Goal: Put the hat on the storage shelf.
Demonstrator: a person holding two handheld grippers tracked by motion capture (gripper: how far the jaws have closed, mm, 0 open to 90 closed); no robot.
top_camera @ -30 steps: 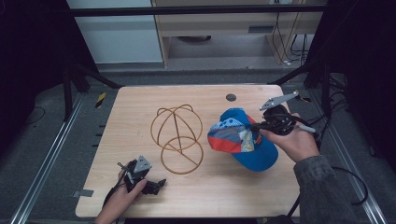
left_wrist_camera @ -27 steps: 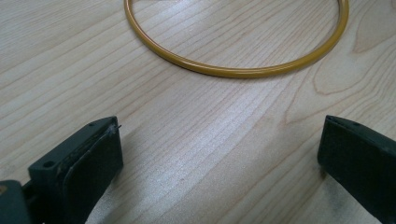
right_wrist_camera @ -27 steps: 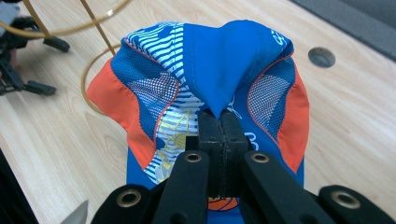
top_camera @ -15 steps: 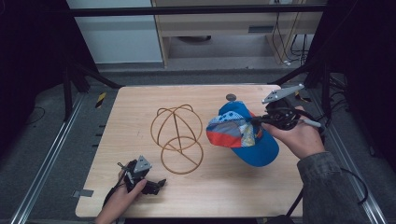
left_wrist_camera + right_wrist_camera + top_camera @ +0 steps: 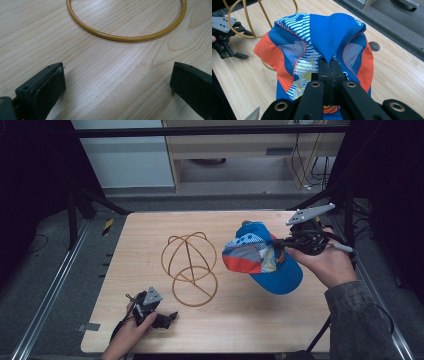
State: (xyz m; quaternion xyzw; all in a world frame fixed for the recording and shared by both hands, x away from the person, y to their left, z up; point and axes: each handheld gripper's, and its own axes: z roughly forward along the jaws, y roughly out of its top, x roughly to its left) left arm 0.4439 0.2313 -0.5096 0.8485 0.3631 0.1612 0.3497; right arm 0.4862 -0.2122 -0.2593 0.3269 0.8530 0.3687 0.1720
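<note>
A blue cap [image 5: 260, 260] with orange and patterned panels hangs tilted above the right half of the wooden table [image 5: 145, 240], clear of the surface. My right gripper [image 5: 281, 242] is shut on a fold of the blue crown fabric [image 5: 325, 37], its jaws pressed together [image 5: 329, 66]. A yellow-brown wire dome frame [image 5: 189, 262] with a ring base stands at the table's middle, just left of the cap. My left gripper [image 5: 167, 316] rests on the table near the front left edge, open [image 5: 117, 77], with bare wood between its jaws and the ring base [image 5: 125, 38] just ahead.
A dark round grommet [image 5: 374, 45] sits in the tabletop near the far edge, behind the cap. Metal rails [image 5: 55, 285] run along both sides of the table. A piece of grey tape [image 5: 89, 326] lies at the front left corner. Shelving stands beyond the far edge.
My right gripper has risen with the cap, lifting it off the table. The left gripper and the wire frame have stayed put.
</note>
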